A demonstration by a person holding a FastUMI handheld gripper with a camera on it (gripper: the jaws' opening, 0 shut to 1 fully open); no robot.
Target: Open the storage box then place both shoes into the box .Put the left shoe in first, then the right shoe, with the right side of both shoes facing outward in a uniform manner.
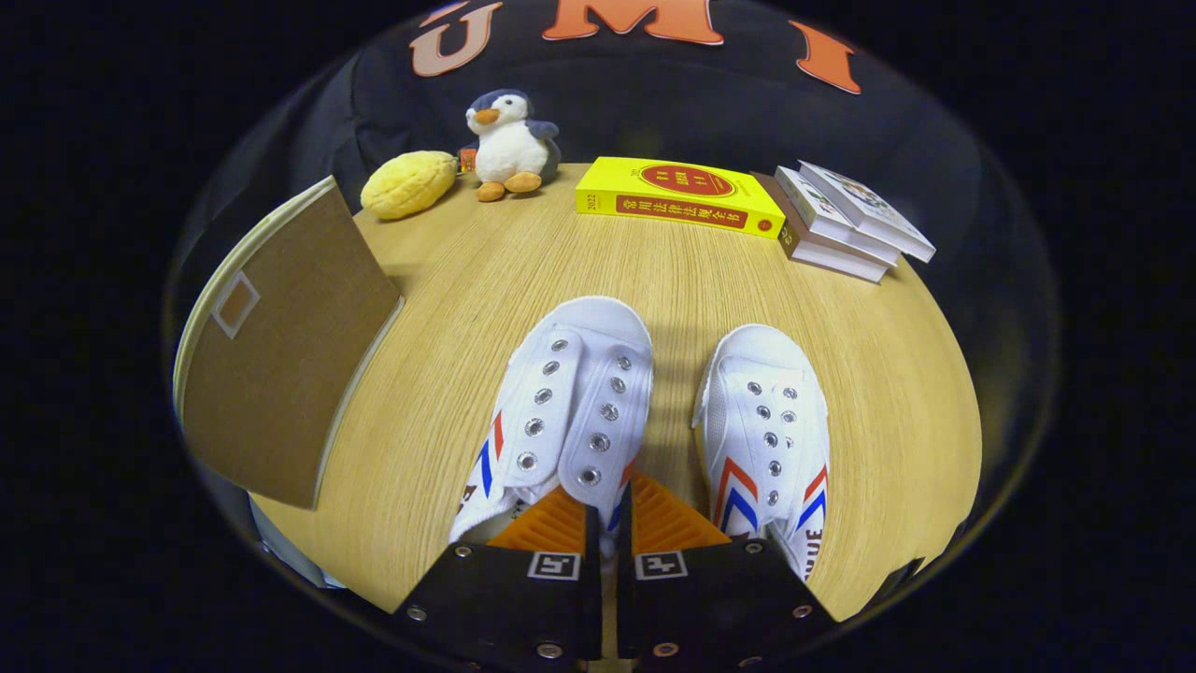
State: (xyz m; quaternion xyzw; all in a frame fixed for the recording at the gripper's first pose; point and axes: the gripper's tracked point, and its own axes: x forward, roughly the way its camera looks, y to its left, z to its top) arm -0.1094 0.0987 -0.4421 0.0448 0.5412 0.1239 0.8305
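Two white canvas shoes with red and blue side stripes lie on the wooden table, toes pointing away from me. The left shoe is just ahead of my fingers, and its right-hand eyelet flap runs down between the pads. My gripper is shut on that side of the shoe near its opening. The right shoe lies beside it, just right of the fingers and apart from them. The storage box stands to the left of the shoes with its brown lid tilted up.
At the back of the table sit a yellow plush fruit, a penguin toy, a thick yellow book and a stack of several books. Bare wood lies between the shoes and those things.
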